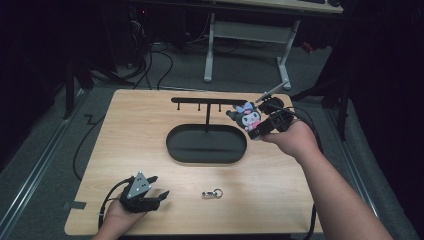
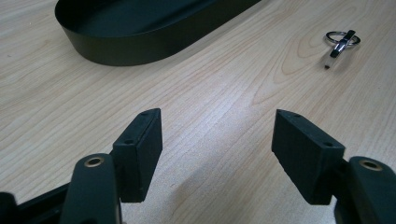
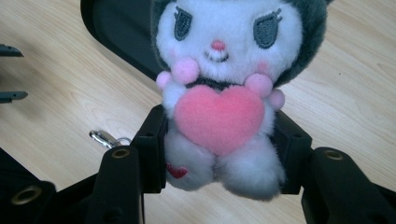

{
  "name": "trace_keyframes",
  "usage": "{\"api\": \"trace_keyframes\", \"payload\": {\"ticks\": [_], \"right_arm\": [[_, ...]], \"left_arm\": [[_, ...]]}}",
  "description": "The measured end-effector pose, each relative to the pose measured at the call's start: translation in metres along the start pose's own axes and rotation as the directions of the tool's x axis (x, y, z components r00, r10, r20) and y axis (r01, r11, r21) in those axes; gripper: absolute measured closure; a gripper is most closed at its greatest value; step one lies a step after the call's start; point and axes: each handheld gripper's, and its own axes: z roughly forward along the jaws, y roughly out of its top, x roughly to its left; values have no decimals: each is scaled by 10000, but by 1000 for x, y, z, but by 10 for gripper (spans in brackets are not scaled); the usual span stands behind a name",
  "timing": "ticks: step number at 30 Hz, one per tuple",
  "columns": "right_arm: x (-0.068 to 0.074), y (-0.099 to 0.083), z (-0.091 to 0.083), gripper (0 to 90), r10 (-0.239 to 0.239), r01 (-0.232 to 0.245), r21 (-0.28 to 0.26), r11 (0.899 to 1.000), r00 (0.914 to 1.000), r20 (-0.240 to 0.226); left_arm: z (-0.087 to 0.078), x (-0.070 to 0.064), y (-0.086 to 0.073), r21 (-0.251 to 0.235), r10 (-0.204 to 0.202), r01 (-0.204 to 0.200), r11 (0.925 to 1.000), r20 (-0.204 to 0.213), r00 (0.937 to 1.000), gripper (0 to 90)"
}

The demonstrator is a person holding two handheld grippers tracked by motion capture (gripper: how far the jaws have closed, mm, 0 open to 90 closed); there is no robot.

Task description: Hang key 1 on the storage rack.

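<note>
Jaws: my left gripper (image 1: 159, 188) gapes empty, low over the pale wooden table (image 1: 125, 130); small silver metal clasp ring (image 1: 212, 193) lies nearby. My right gripper (image 3: 219, 154) clamps the white-and-grey plush toy with pink heart (image 3: 229, 79), held above the black oval tray's (image 1: 172, 145) right end. Risk: soft plush compresses and could slip during hanging on the black hook rack (image 1: 210, 101).

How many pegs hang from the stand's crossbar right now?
3 visible: short pegs and under the crossbar, two left of the post, one right. The plush toy in the right gripper may hide another.
</note>
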Motion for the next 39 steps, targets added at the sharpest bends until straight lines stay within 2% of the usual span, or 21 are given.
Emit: {"api": "trace_keyframes", "payload": {"ticks": [5, 12, 18, 24, 25, 30, 31, 35, 39], "right_arm": [[-1, 6, -3, 493, 184, -184, -6, 9998, 9998, 21], [-1, 15, -7, 493, 142, -141, -102, 9998, 9999, 90], [-3, 20, -6, 493, 325, -322, -83, 9994, 9989, 331], [-13, 12, -2, 492, 461, -457, -94, 9989, 9979, 444], [-17, 6, -1, 492, 551, -547, -86, 9985, 9972, 506], [-22, -5, 2, 492, 630, -625, -119, 9980, 9972, 405], [-25, -12, 7, 491, 696, -693, -114, 9975, 9969, 358], [-28, -19, 16, 491, 738, -736, -77, 9973, 9968, 310], [-30, -27, 35, 490, 767, -766, -44, 9970, 9966, 291]], "left_arm": [[0, 0, 0, 6, 21, -21, 10000, -2, 10000, 342], [1, 0, 0, 11, 59, -59, 10000, 4, 10000, 343], [0, 0, 0, 9, 81, -81, 10000, 3, 10000, 343], [1, 0, 0, 99, 103, -104, 9999, 72, 9999, 342], [2, -1, 0, 95, 98, -98, 9999, 93, 9999, 342], [3, -2, 0, 96, 153, -154, 9998, 116, 9998, 343], [4, -2, 0, 114, 174, -175, 9998, 111, 9998, 343], [5, -3, 0, 155, 201, -203, 9997, 143, 9997, 343], [5, -4, 0, 258, 261, -266, 9993, 181, 9995, 343]]}}
